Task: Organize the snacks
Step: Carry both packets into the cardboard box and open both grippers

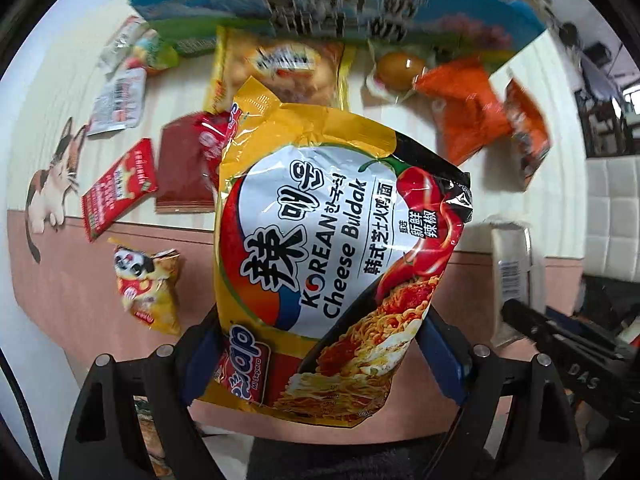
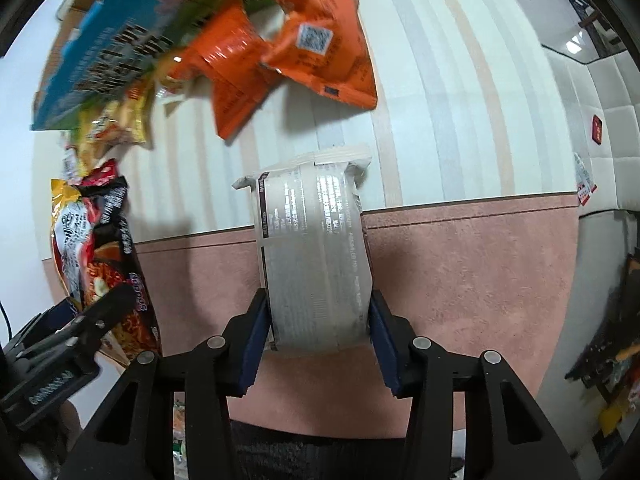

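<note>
— So what could go wrong from here?

— Mostly a slip. The left gripper point(image 1: 320, 364) has its jaws spread wide and pressed on the lower part of the yellow noodle packet point(image 1: 332, 240). Most of that packet sticks out past the jaws, and the film looks slick and puffy, so I judge that a quick swing could let it pivot or slide out.

— And the right side?

— The right gripper point(image 2: 318, 346) is clamped on the white packet point(image 2: 316, 256), its jaws drawn close on the lower sides. That packet also stands well beyond the pads, so the same tipping risk applies. Squeezing harder might crush whatever is inside; I cannot tell what that is.

— Anything in the way?

— Both packets hang above the bench point(image 2: 460, 280), whose cloth is pink near the edge and striped beyond. Loose snacks lie there: orange packets point(image 2: 280, 60), a red sachet point(image 1: 118, 188), a small panda bag point(image 1: 148, 284), and a blue box point(image 1: 320, 4) at the far side. The two grippers are close together, each showing in the other's view, so they could knock one another.
</note>
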{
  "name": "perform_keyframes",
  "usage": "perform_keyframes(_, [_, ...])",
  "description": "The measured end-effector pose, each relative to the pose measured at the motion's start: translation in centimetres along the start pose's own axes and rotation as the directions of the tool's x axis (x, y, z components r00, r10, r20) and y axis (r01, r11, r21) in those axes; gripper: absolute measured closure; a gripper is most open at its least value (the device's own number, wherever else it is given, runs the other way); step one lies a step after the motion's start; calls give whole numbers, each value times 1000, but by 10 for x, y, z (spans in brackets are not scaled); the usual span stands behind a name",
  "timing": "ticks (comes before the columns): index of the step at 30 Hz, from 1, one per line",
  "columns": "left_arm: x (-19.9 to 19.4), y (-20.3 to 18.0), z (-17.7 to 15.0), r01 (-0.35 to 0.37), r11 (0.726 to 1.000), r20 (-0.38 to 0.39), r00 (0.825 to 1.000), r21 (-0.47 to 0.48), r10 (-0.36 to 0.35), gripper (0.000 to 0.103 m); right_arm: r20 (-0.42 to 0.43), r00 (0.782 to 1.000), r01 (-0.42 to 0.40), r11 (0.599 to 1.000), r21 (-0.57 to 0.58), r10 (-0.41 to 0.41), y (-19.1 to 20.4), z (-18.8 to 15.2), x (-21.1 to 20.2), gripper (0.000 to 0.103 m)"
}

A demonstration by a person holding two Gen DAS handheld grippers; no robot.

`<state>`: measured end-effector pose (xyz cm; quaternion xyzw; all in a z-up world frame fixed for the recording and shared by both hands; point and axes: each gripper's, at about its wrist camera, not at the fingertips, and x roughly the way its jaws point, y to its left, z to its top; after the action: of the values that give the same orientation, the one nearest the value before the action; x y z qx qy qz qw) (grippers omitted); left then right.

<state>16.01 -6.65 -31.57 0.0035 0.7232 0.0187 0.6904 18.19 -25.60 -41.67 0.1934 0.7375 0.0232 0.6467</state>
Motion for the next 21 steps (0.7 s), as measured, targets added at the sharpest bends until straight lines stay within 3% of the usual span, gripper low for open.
perform_keyframes(6, [-62, 22, -3, 96, 994, 80, 993, -47, -92, 15, 64, 994, -87, 996, -19, 88, 10, -3, -63, 53])
perform_keyframes(10, [-104, 19, 43, 143, 989, 139, 981, -30, -138, 15, 131, 977, -163, 986, -43, 168, 19, 3, -118, 53])
perform_keyframes(14, [-144, 14, 100, 171, 985, 158, 973, 0, -169, 15, 211, 953, -204, 975, -88, 219, 50, 32, -165, 53])
perform_keyframes(17, [-163, 13, 140, 166, 986, 163, 973, 7, -165, 15, 261, 940, -199, 974, -109, 221, 78, 64, -188, 53])
perform_keyframes(21, [-158, 27, 206, 169, 986, 140, 976, 4, -168, 15, 322, 932, -133, 984, -117, 164, 110, 112, -197, 53])
